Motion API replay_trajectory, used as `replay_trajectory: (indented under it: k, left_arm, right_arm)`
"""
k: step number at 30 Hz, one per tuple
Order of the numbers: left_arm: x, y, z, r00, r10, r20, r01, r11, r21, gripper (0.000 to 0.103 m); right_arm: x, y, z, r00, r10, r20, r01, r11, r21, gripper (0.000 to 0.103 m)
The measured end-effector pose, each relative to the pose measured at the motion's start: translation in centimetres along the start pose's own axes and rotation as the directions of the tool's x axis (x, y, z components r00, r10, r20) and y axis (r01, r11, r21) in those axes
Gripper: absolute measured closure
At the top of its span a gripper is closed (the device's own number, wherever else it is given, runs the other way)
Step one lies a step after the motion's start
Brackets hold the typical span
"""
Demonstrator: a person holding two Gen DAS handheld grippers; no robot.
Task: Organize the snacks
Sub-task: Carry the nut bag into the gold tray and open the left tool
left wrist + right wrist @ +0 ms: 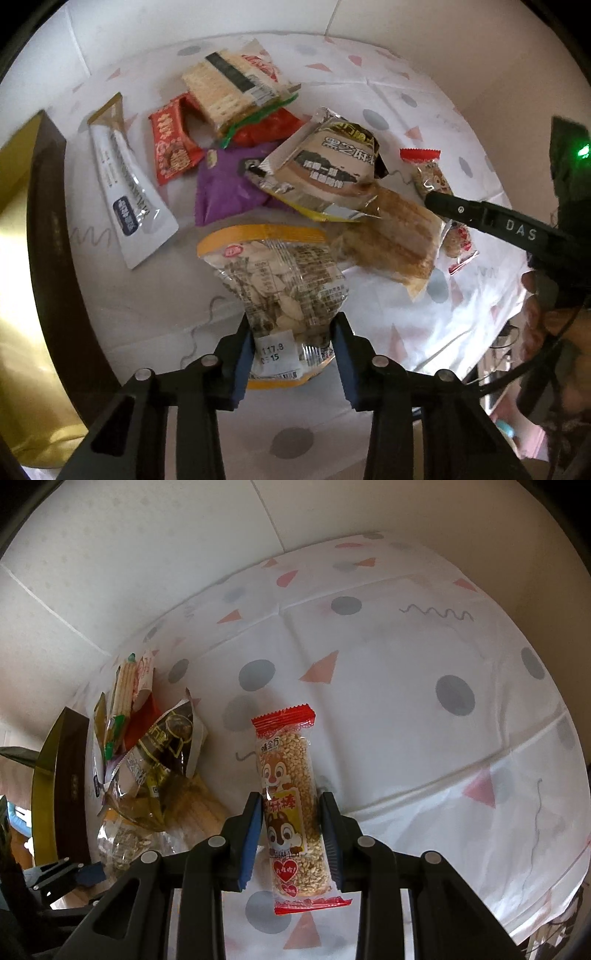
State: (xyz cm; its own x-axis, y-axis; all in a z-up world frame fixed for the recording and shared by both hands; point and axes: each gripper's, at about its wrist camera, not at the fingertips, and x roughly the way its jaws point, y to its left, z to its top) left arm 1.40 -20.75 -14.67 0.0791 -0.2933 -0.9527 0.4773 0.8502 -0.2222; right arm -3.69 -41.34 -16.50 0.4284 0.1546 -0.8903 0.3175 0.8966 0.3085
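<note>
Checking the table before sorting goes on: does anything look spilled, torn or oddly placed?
Nothing spilled or visibly torn. The odd part is the heap: packets lie crisscross, the cracker pack tilted on red wrappers and the sesame bag propped across others. Only the rice bar lies apart on the cloth.

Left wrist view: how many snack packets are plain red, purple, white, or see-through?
Red packets: 2
Purple packet: 1
White pouch: 1
See-through packets: 4
Total: 8
</note>
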Motion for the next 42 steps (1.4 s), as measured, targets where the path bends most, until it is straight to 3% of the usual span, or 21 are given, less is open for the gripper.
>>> replay_trajectory:
  k: [6,13,24,31,42]
  left_arm:
    - [-1.0,1.0,0.3,0.998,-0.043,0.051,0.042,0.999,0.021,0.064]
    - [-5.4,2.1,-1.3,0.989,-0.067,0.132,0.06,0.996,0.059,0.064]
    - [-10.7,10.2,-1.4,0.966,-0.047,0.254,0.08,0.989,-0.121,0.064]
    - [-12.2,17.3,-2.5,0.959,0.006,0.284,0.072,0.963,-0.261,0.064]
    - [-12.2,27.9,-4.0,0.965,0.128,0.229,-0.014,0.898,-0.44,0.064]
  right_arm:
    - [0.0,-0.1,-0.1,1.0,-0.013,0.016,0.013,1.0,0.018,0.071]
    - [-0.2,-0.2,-0.4,0.999,-0.03,0.03,0.029,0.998,0.048,0.071]
    - [-0.3,0.3,-0.4,0.997,-0.072,0.04,0.07,0.997,0.044,0.071]
    - [0.0,1.3,-0.7,0.992,-0.118,0.045,0.117,0.993,0.028,0.071]
    - [-1.3,2.2,-0.3,0.988,-0.122,0.097,0.112,0.988,0.107,0.073]
